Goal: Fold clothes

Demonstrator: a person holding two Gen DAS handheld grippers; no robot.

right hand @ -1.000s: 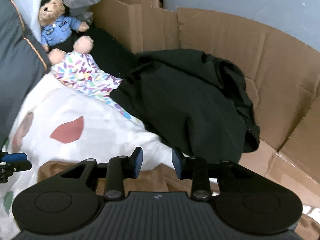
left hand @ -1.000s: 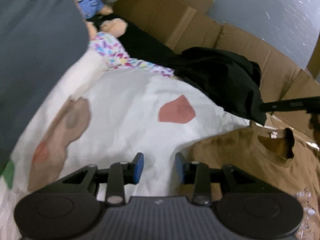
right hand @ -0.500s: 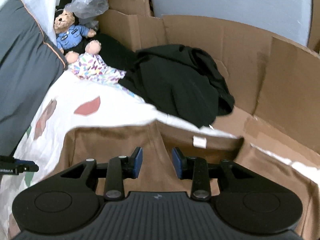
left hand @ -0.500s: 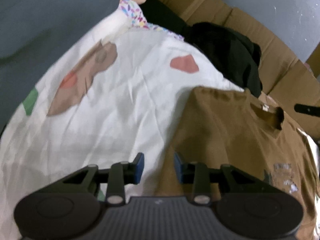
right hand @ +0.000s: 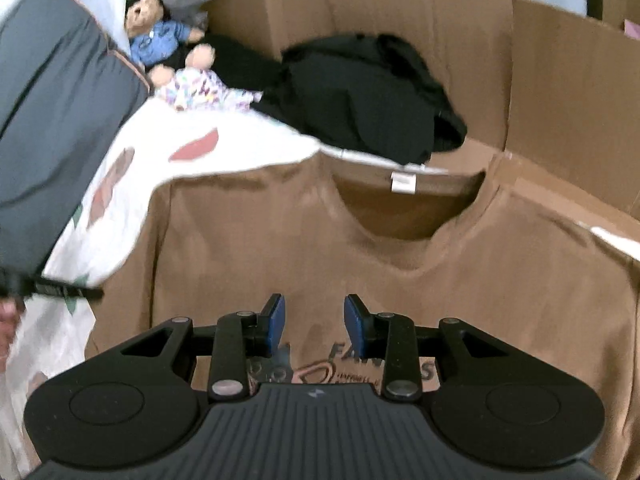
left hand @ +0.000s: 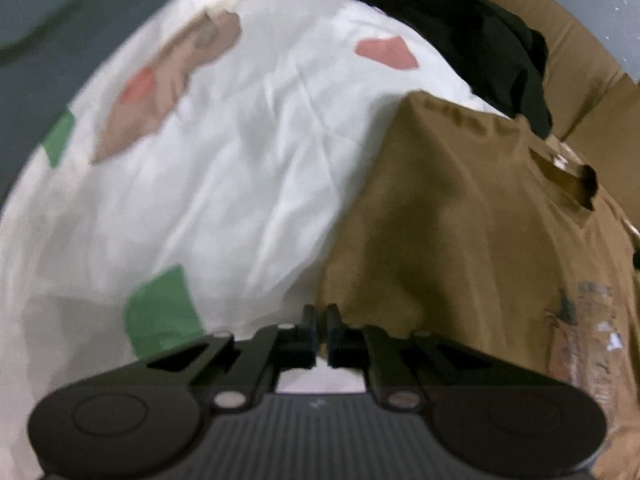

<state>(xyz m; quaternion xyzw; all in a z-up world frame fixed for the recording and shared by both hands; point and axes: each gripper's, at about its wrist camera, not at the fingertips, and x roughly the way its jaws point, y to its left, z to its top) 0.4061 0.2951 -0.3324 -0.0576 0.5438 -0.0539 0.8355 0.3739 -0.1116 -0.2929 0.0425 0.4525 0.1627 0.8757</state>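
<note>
**Brown T-shirt spread flat, left tool pinched, right tool wide**

Left wrist view: the left gripper (left hand: 322, 334) has its jaws drawn almost together, only a sliver between the pads, right at the brown T-shirt's (left hand: 460, 240) left edge. Whether cloth is caught in there, I cannot tell; the picture is blurred. The shirt lies on the white patterned sheet (left hand: 240, 160), neckline towards the far cardboard wall (left hand: 580, 56), with a black garment (left hand: 480, 44) heaped beyond it.

Right wrist view: the right gripper (right hand: 315, 318) is released, blue pads well apart, hovering over the T-shirt's (right hand: 280, 248) printed chest. The collar (right hand: 404, 208) shows its white label, facing the cardboard. A teddy bear (right hand: 156, 28) and a doll (right hand: 196, 80) sit at the sheet's (right hand: 208, 136) far-left corner, beside the black garment (right hand: 360, 92).
</note>
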